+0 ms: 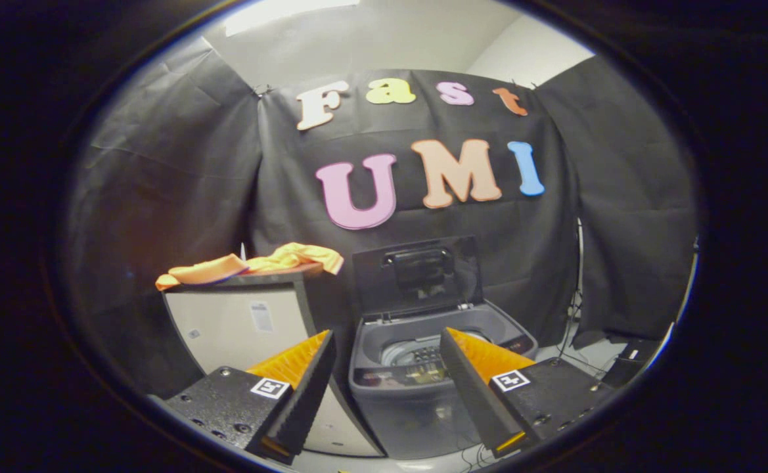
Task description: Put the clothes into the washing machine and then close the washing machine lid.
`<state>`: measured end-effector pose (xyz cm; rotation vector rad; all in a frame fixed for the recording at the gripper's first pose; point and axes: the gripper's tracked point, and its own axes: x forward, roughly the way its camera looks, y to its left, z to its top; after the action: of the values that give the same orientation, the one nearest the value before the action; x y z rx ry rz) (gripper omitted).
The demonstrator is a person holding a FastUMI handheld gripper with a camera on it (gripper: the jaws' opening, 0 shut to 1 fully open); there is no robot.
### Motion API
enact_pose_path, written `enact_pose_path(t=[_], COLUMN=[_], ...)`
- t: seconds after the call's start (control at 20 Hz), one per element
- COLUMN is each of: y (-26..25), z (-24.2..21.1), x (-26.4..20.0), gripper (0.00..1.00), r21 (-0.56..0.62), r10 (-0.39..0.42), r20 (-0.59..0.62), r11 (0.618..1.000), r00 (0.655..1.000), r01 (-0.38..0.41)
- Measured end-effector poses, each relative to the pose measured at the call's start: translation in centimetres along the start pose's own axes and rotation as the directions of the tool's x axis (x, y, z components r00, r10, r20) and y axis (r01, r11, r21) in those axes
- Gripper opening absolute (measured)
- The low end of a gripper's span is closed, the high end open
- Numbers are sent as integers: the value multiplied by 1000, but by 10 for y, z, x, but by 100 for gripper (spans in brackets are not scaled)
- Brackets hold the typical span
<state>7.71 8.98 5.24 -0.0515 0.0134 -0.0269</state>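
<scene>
A staged recording booth is showing here: black cloth point(180, 171) is hanging all round, a small washing machine point(423, 368) is standing open beside a pale cabinet point(239, 322), cables point(571, 322) trailing.

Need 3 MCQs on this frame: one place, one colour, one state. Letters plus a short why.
1. Where do the clothes lie?
A. in the drum
B. on the cabinet beside the washing machine
C. between the fingers
2. What colour are the clothes?
A. blue
B. white
C. orange and yellow
3. How is the washing machine lid?
A. raised open
B. shut
C. removed

Key: 1 B, they drape over the cabinet top. 2 C, orange and yellow folds show. 3 A, the lid stands up behind the drum; the gripper is open and holds nothing.
</scene>
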Motion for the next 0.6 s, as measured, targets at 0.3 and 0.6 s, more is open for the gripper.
enact_pose_path(t=[0.3, 0.6], y=[107, 197], z=[69, 81], x=[62, 144], gripper=[96, 97], r21=[16, 55], r10=[167, 228], r20=[18, -165], r11=[986, 974], r00=[986, 960], r01=[-167, -222])
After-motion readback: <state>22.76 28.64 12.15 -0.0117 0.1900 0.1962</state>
